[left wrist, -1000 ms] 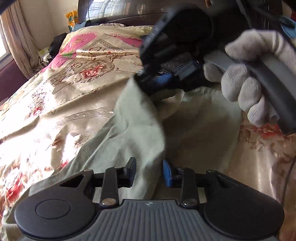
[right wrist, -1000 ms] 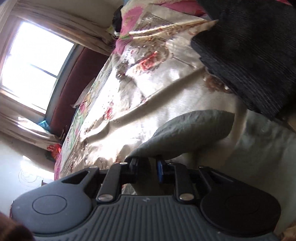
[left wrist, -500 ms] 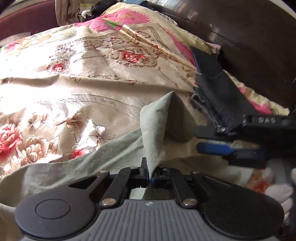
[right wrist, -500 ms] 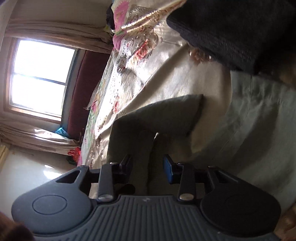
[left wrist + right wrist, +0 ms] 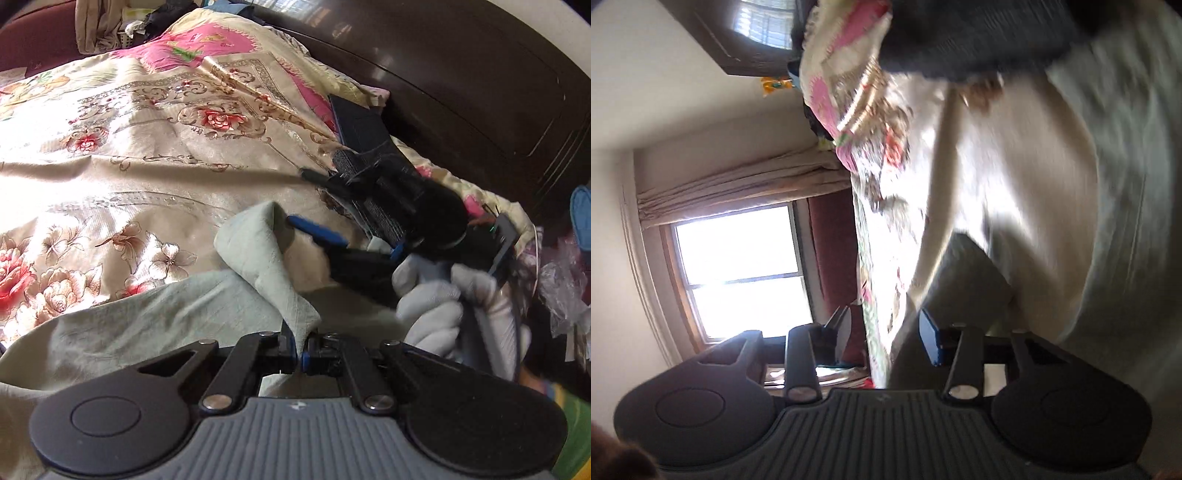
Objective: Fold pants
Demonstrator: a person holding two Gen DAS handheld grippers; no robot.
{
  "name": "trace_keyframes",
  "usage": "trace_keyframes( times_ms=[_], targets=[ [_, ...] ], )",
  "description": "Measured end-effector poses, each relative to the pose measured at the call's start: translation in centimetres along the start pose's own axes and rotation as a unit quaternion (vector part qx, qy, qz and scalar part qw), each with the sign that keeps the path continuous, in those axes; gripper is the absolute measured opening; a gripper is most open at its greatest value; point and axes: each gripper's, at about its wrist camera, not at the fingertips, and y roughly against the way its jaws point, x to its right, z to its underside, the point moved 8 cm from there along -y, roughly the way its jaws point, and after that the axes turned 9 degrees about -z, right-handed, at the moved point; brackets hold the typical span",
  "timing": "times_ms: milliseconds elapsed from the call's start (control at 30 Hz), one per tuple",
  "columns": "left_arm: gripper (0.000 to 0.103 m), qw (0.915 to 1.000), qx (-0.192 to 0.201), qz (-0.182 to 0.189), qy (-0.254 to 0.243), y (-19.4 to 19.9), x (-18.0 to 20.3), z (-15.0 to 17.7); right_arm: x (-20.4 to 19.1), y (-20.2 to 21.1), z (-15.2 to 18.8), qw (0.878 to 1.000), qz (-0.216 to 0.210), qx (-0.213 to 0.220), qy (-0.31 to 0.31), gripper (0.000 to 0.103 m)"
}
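Note:
Pale green pants (image 5: 155, 317) lie across a floral bedspread (image 5: 110, 177). My left gripper (image 5: 300, 350) is shut on a raised fold of the pants, which stands up in a peak (image 5: 258, 240). My right gripper (image 5: 301, 197) is open beside that peak, held sideways by a white-gloved hand (image 5: 439, 299). In the right wrist view the right gripper (image 5: 886, 336) is wide open and holds nothing, with the pants (image 5: 1119, 206) beyond it; that view is rolled and blurred.
A folded black garment (image 5: 369, 155) lies on the bed behind the right gripper. A dark wooden headboard (image 5: 480, 74) stands at the right. Clothes are piled at the bed's far end (image 5: 107, 26). A window (image 5: 738, 273) shows in the right wrist view.
My right gripper has let go of the pants, opened wide and pulled back. My left gripper has shut on the fold and holds it up.

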Motion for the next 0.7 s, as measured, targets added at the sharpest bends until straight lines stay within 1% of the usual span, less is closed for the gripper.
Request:
trace_keyframes(
  times_ms=[67, 100, 167, 233, 267, 300, 367, 400, 467, 533, 600, 700],
  targets=[
    [0.02, 0.9998, -0.006, 0.008, -0.02, 0.2, 1.1, 0.9, -2.0, 2.0, -1.6, 0.997, 0.03, 0.011, 0.072, 0.043],
    [0.02, 0.9995, -0.011, 0.014, -0.028, 0.1, 1.6, 1.4, -2.5, 2.6, -2.1, 0.995, 0.037, 0.015, 0.088, 0.043],
    [0.02, 0.9988, -0.022, 0.017, -0.041, -0.2, 2.4, 2.3, -2.3, 3.9, -2.6, 0.995, 0.054, 0.013, 0.088, 0.043],
    [0.02, 0.9982, -0.032, 0.019, -0.048, -0.4, 2.7, 2.8, -1.7, 4.9, -1.7, 0.991, 0.081, -0.002, 0.106, 0.044],
    [0.02, 0.9983, -0.034, 0.021, -0.043, -0.3, 2.7, 2.8, -1.1, 5.4, -0.4, 0.988, 0.099, -0.016, 0.114, 0.044],
    [0.02, 0.9985, -0.035, 0.026, -0.034, -0.1, 2.6, 2.7, -0.6, 5.3, 0.6, 0.988, 0.103, -0.03, 0.112, 0.044],
    [0.02, 0.9984, -0.033, 0.045, -0.005, 0.7, 1.8, 2.1, 0.7, 4.4, 3.2, 0.988, 0.102, -0.071, 0.088, 0.044],
    [0.02, 0.9982, -0.032, 0.051, 0.008, 1.1, 1.3, 1.8, 1.5, 3.9, 4.6, 0.989, 0.092, -0.09, 0.068, 0.044],
    [0.02, 0.997, -0.026, 0.06, 0.04, 2.1, -0.1, 1.0, 2.8, 2.5, 6.9, 0.99, 0.077, -0.115, 0.019, 0.044],
    [0.02, 0.9956, -0.019, 0.063, 0.067, 2.8, -1.3, 0.2, 3.6, 1.5, 8.7, 0.989, 0.064, -0.132, -0.006, 0.045],
    [0.02, 0.9961, -0.011, 0.055, 0.068, 3.3, -2.1, -0.1, 4.4, 0.6, 9.7, 0.991, 0.043, -0.119, -0.039, 0.045],
    [0.02, 0.997, -0.011, 0.053, 0.056, 4.0, -2.3, -0.1, 5.6, -0.7, 10.0, 0.991, 0.023, -0.096, -0.092, 0.045]
  ],
)
